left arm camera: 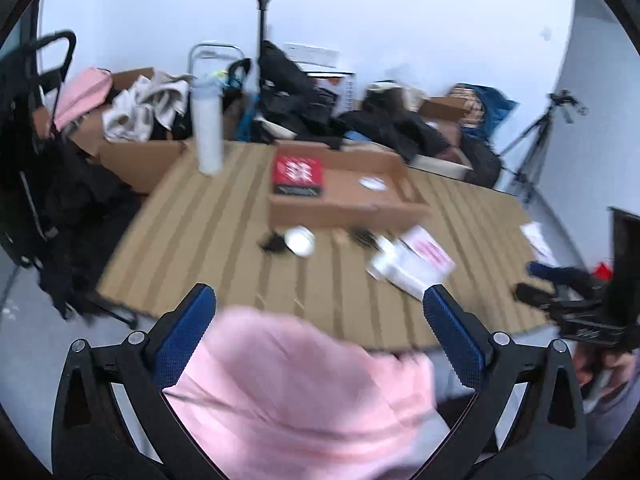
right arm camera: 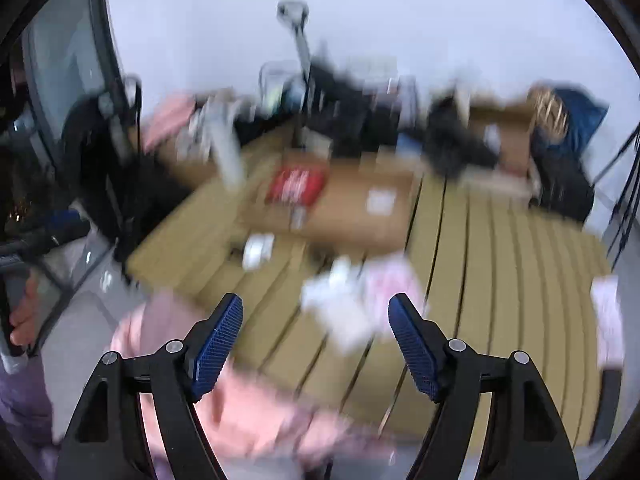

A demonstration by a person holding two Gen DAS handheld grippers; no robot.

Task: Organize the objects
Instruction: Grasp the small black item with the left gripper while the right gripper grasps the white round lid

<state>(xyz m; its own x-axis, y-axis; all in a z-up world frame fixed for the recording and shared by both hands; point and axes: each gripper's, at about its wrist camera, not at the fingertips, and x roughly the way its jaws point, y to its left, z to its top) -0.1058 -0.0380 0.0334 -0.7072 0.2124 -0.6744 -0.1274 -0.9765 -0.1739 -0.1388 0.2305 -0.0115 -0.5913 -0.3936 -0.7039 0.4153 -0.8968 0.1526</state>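
Both tongs released and empty, left gripper above pink cloth, right gripper with cloth at seven o'clock, tray at twelve.

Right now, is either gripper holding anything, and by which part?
Nothing is held. The left gripper and right gripper both stand open; the pink cloth lies below them, with no pad pressing on it.

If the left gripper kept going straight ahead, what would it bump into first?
Probably the pink cloth, bunched just below and between the open left gripper fingers. Beyond it lies the striped table. Blur makes depth uncertain.
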